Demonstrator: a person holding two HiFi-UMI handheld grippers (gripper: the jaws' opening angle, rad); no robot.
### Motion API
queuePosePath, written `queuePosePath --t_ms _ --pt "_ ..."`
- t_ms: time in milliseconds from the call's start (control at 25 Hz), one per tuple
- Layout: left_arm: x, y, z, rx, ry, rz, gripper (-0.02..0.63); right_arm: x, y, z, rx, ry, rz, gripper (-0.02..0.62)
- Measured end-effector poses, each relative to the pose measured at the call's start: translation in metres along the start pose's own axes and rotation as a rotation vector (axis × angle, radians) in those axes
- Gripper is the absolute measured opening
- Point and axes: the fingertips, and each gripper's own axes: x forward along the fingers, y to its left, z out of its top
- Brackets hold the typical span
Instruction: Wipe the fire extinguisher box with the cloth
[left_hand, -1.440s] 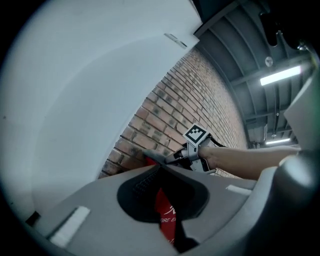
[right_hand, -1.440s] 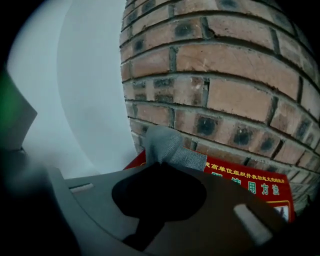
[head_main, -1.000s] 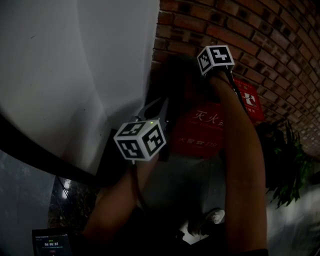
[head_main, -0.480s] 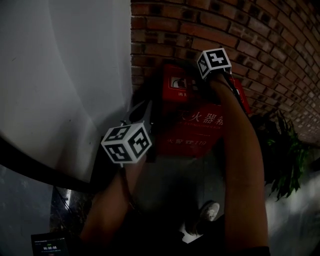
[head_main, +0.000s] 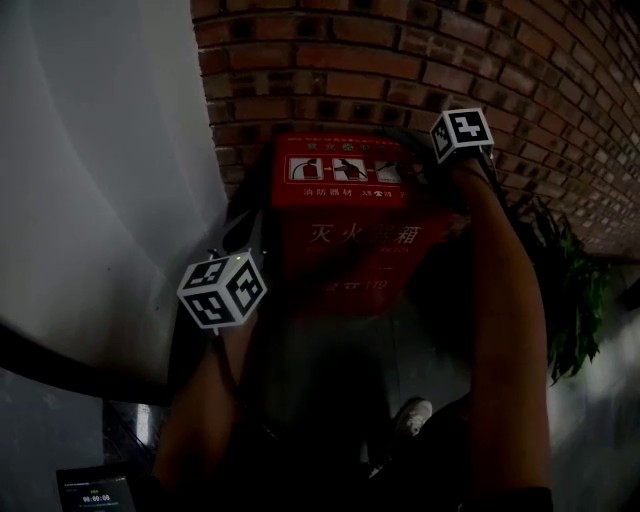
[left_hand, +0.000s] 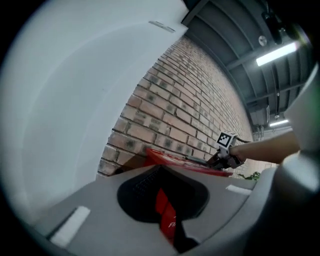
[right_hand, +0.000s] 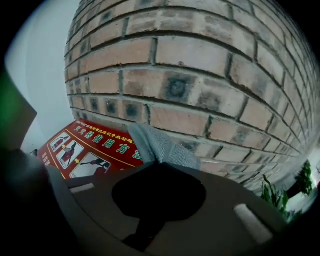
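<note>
The red fire extinguisher box (head_main: 345, 235) stands against a brick wall, its top panel of pictograms (head_main: 345, 168) showing. My right gripper (head_main: 425, 168) is at the top's right end, shut on a grey cloth (right_hand: 160, 145) that lies against the red top (right_hand: 85, 150) and the bricks. From the left gripper view that gripper (left_hand: 220, 159) rests on the box's top edge (left_hand: 182, 161). My left gripper (head_main: 252, 225) hangs level beside the box's left side, jaws together with nothing held; a red strip of the box (left_hand: 167, 220) shows past them.
A brick wall (head_main: 400, 60) runs behind the box, and a white wall (head_main: 90, 150) closes in on the left. A green plant (head_main: 565, 290) stands to the right. A shoe (head_main: 410, 415) shows on the floor below, and a small screen (head_main: 95, 492) at bottom left.
The right gripper has swept with the cloth to the right along the box's top, uncovering the pictograms. The left gripper has drifted left and a little down.
</note>
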Motion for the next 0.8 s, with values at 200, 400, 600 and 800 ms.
queuePosePath --t_ms 200,400,600,800 --pt "0.007 0.024 -0.014 0.043 0.030 0.023 -0.002 -0.002 -0.010 -0.004 0.002 -0.027 -0.007 0.025" --pt "0.013 0.039 -0.022 0.076 0.052 0.042 -0.002 -0.015 0.008 0.005 -0.031 -0.072 0.033 0.026" --pt "0.016 0.041 -0.029 0.075 0.056 0.036 -0.002 -0.043 0.072 0.014 -0.006 -0.125 0.191 0.026" --pt "0.019 0.041 -0.041 0.075 0.071 0.025 -0.002 -0.044 0.153 0.012 0.013 -0.114 0.292 0.026"
